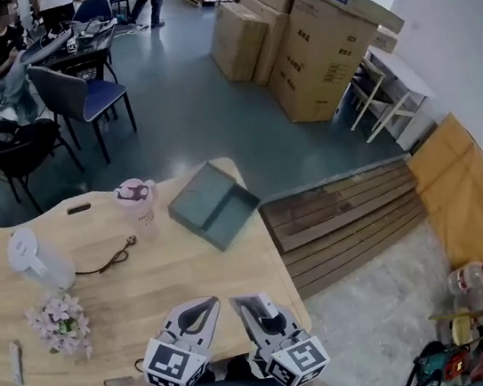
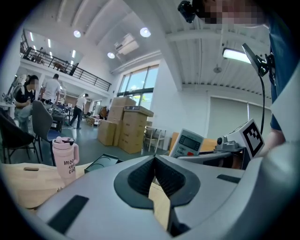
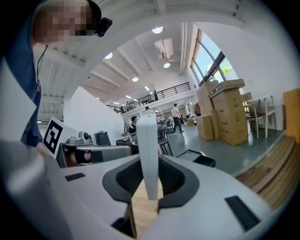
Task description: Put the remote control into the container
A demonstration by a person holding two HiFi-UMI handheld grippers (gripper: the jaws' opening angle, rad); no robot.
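My right gripper [image 1: 259, 309] hovers over the near edge of the wooden table [image 1: 190, 267], shut on a white remote control [image 1: 264, 304]. In the right gripper view the remote [image 3: 148, 140] stands upright and edge-on between the pads of that gripper [image 3: 150, 177]. The left gripper view shows the remote's face [image 2: 186, 143], with a display and a red button. My left gripper [image 1: 203, 308] is close beside it on the left, shut and holding nothing [image 2: 154, 161]. The container [image 1: 214, 204], a dark open box, lies at the table's far right corner, well beyond both grippers.
A pink cup [image 1: 138, 203] stands left of the container. A white jug [image 1: 35, 258], a cord [image 1: 112, 259] and a bunch of flowers [image 1: 60, 322] occupy the left half. Cardboard boxes [image 1: 308, 34], chairs [image 1: 84, 99] and wooden planks [image 1: 343, 213] lie beyond the table.
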